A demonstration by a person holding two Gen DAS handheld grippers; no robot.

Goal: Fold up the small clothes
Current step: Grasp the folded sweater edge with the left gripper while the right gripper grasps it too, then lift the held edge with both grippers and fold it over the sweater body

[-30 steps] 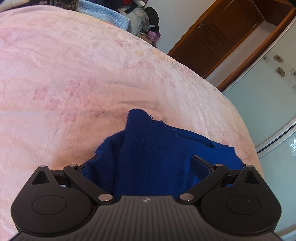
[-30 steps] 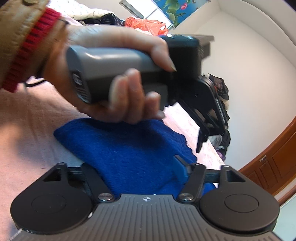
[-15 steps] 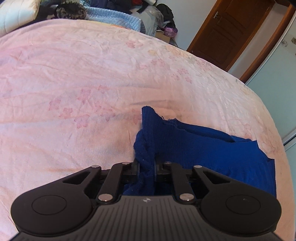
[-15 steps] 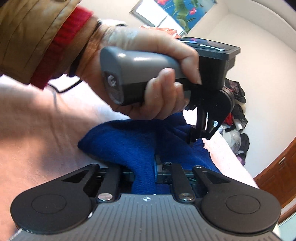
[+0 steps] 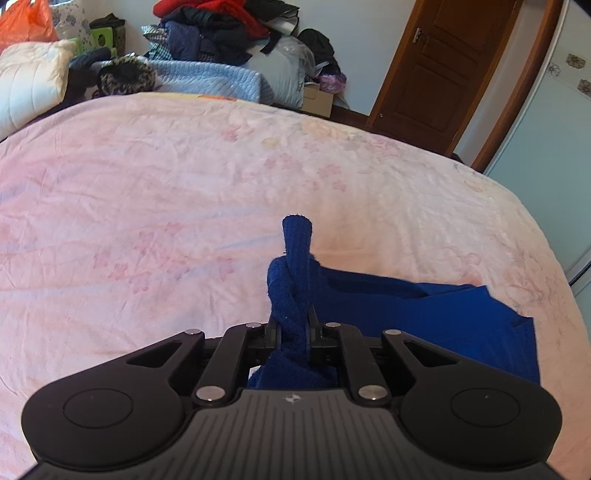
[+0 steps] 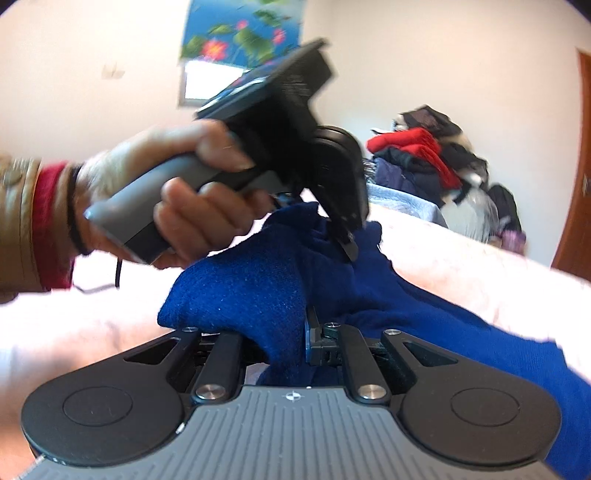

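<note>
Both the left gripper (image 5: 294, 334) and right gripper (image 6: 295, 336) are clenched on bunched edges of the blue knit garment (image 5: 424, 306), raised partly off the pink bedspread (image 5: 147, 203), evidently to carry a fold over.

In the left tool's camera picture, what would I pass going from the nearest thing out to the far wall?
Left tool → blue knit pinched in it → pink bedspread → light blue quilt → clothes pile.
</note>
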